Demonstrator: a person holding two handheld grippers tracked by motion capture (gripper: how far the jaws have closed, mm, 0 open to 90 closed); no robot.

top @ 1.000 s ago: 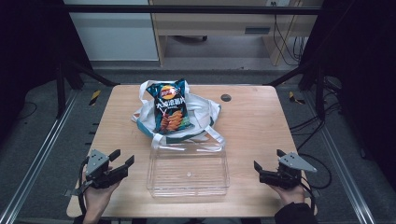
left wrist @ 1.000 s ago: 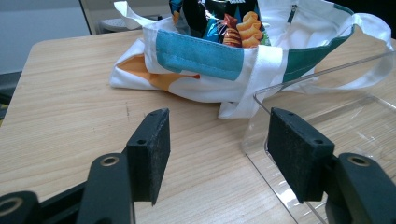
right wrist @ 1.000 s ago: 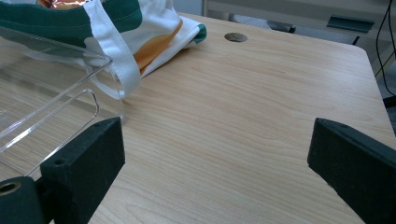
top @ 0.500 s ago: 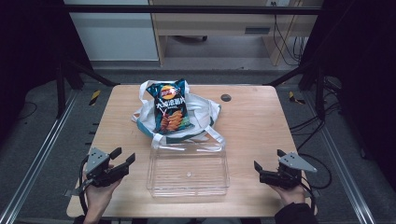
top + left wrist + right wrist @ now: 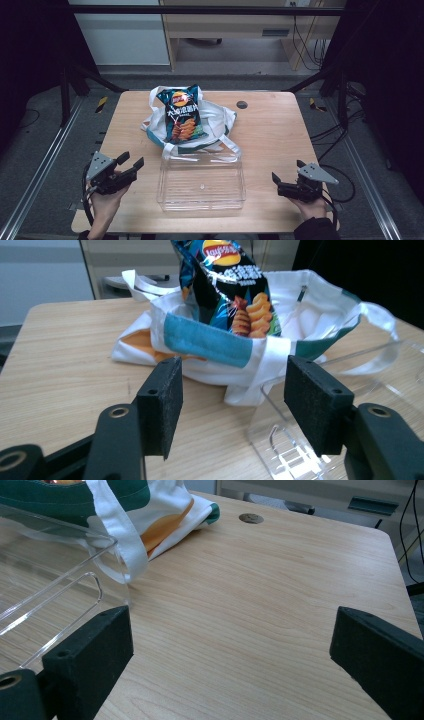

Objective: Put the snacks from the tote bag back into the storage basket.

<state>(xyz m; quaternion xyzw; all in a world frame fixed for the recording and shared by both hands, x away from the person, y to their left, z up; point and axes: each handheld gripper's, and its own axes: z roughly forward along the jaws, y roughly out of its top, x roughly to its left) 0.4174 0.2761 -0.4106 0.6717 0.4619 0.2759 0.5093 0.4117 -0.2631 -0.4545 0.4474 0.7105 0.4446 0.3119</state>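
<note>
Seemingly nothing is being handled yet: the left claw [image 5: 131, 162] and right claw [image 5: 274, 182] are waiting gaping and empty, flanking the clear bin [image 5: 201, 186], the chip bag [image 5: 181, 114] lying ahead of them in the tote [image 5: 215, 120], probably the next reach.

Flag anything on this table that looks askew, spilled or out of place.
Nothing spilled or damaged. The chip bag leans out of the slumped tote bag, and one tote strap droops over the clear bin's far rim. Both grippers, left and right, hang open.
</note>
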